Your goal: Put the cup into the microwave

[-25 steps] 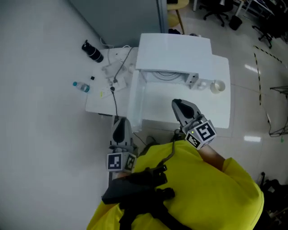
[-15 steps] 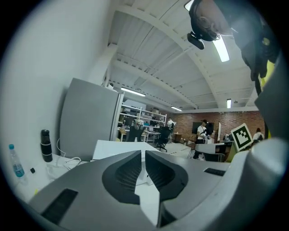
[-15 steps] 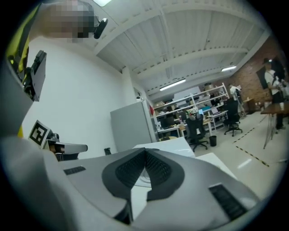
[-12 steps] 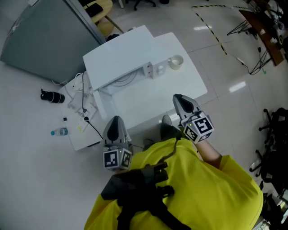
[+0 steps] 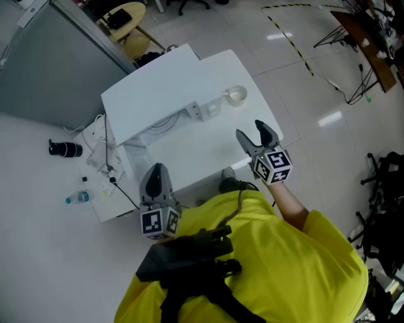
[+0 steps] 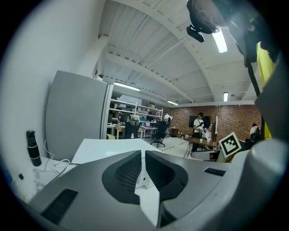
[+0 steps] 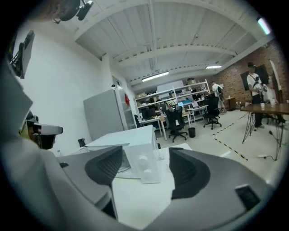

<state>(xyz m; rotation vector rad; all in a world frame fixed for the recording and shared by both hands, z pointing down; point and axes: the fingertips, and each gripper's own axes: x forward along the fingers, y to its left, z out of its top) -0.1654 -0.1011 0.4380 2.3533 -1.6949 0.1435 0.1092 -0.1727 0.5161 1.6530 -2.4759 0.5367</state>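
Note:
A white microwave (image 5: 148, 94) stands at the back left of the white table (image 5: 208, 151), its control panel (image 5: 201, 112) facing me. A pale cup (image 5: 237, 96) sits on the table just right of that panel. My right gripper (image 5: 251, 130) hovers over the table's right front part, short of the cup; its jaws are opening with nothing between them. In the right gripper view the gripper (image 7: 146, 155) points at the microwave's panel (image 7: 143, 164). My left gripper (image 5: 155, 171) is shut and empty at the table's front left edge, its tips (image 6: 144, 155) aimed along the microwave (image 6: 113, 149).
On the floor to the left lie a black bottle (image 5: 65, 149), a small water bottle (image 5: 76, 199) and cables (image 5: 101, 151). A grey cabinet (image 5: 44, 69) and a yellow chair (image 5: 126, 16) stand behind. Tripod legs (image 5: 353, 38) are at the far right.
The right gripper's jaws have gone from shut to apart, and it has moved right and forward over the table. The left gripper has shifted slightly; the head view has swung.

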